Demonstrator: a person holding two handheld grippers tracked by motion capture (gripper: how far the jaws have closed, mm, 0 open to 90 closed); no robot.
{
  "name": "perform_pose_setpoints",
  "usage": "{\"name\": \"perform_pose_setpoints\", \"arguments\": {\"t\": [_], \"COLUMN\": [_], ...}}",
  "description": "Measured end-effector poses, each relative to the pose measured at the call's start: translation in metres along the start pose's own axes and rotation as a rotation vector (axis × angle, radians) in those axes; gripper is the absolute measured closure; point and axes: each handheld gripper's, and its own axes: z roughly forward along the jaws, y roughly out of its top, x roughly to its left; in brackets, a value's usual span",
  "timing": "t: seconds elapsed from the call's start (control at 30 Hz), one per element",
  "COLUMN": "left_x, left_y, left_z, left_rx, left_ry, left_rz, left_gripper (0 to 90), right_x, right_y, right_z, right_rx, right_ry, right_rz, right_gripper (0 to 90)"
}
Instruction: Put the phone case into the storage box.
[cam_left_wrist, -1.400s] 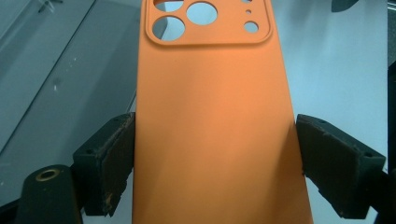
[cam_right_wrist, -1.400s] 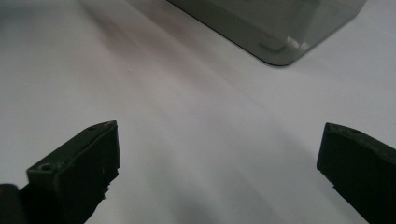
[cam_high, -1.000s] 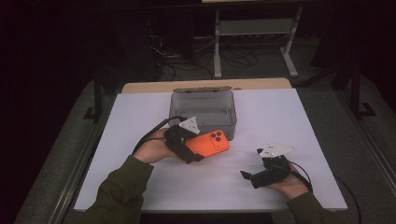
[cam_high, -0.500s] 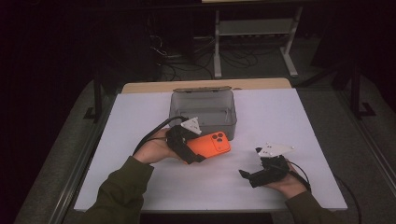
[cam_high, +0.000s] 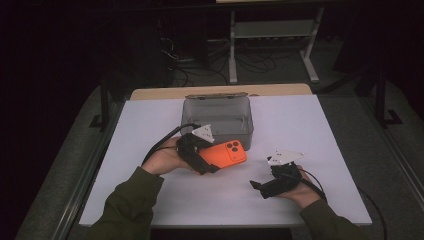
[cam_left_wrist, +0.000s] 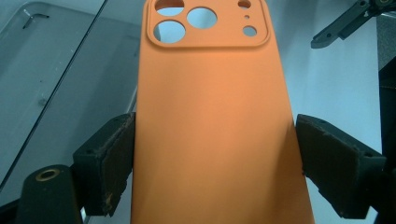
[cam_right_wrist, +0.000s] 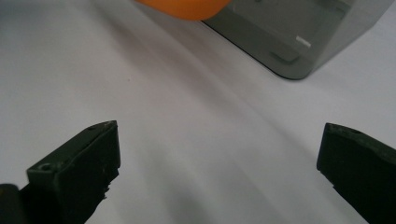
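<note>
An orange phone case (cam_high: 227, 154) with camera cut-outs hangs just above the white table, in front of a grey translucent box (cam_high: 217, 117). My left gripper (cam_high: 205, 162) is shut on it. In the left gripper view both black pads press the long sides of the phone case (cam_left_wrist: 210, 116), back side up. My right gripper (cam_high: 257, 187) rests low near the table's front right, open, with its jaws wide apart (cam_right_wrist: 219, 163) and only bare table between them. It points toward the phone case (cam_right_wrist: 187, 8) and the grey box (cam_right_wrist: 299, 42).
The white table (cam_high: 150, 130) has free room on both sides of the box. The box (cam_left_wrist: 56, 70) lies left of the case in the left gripper view, where the right gripper (cam_left_wrist: 341, 25) shows at the top right. Metal frames and cables stand beyond the table's far edge.
</note>
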Motion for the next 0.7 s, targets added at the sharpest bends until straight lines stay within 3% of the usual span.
{"name": "perform_pose_setpoints", "arguments": {"t": [0.33,0.7], "left_x": [0.0,0.0], "left_y": [0.0,0.0], "left_z": [-0.002,-0.002], "left_rx": [-0.001,-0.004], "left_ry": [0.003,0.004], "left_rz": [0.001,0.002], "left_gripper": [15.4,15.4], "right_x": [0.003,0.008], "right_y": [0.01,0.022], "right_z": [0.01,0.019], "right_rx": [0.015,-0.003], "right_ry": [0.019,0.02], "right_rz": [-0.008,-0.034], "right_gripper": [0.0,0.0]}}
